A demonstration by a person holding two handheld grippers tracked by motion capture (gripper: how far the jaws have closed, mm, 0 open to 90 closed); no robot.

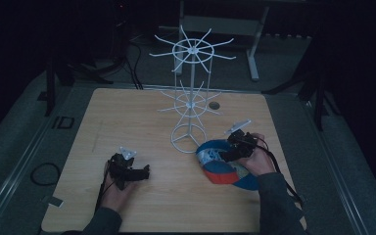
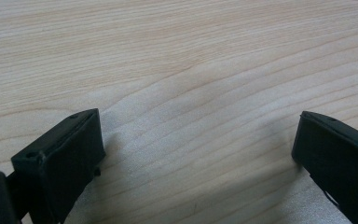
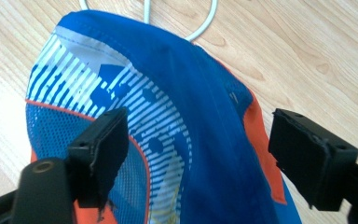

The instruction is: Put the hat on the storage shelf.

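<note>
While the room around it lies dark, we see the light wooden table (image 1: 142, 127) lit from above. At its near left, our left gripper (image 1: 144, 172) sits in the left hand (image 1: 119, 192) low over bare wood, well apart from everything else. In the left gripper view its two black jaws stand wide, released, with nothing between them but wood grain (image 2: 191, 93).

Moving toward the middle, we come to the white wire display rack (image 1: 191, 93), upright on a ring base, with two tiers of spokes radiating from its thin pole.

Just right of that base lies the blue and orange cap with a white striped panel (image 1: 220, 166), resting on the table near the front right. Our right gripper (image 1: 225, 155), held in the right hand (image 1: 254, 159), hangs directly over it. In the right gripper view the cap (image 3: 191, 140) lies beneath and between the spread jaws, which are unclenched and grasp nothing. We cannot tell whether the jaw tips touch the fabric. A curve of the rack's white base ring (image 3: 200, 28) shows just beyond the cap's far edge.
</note>
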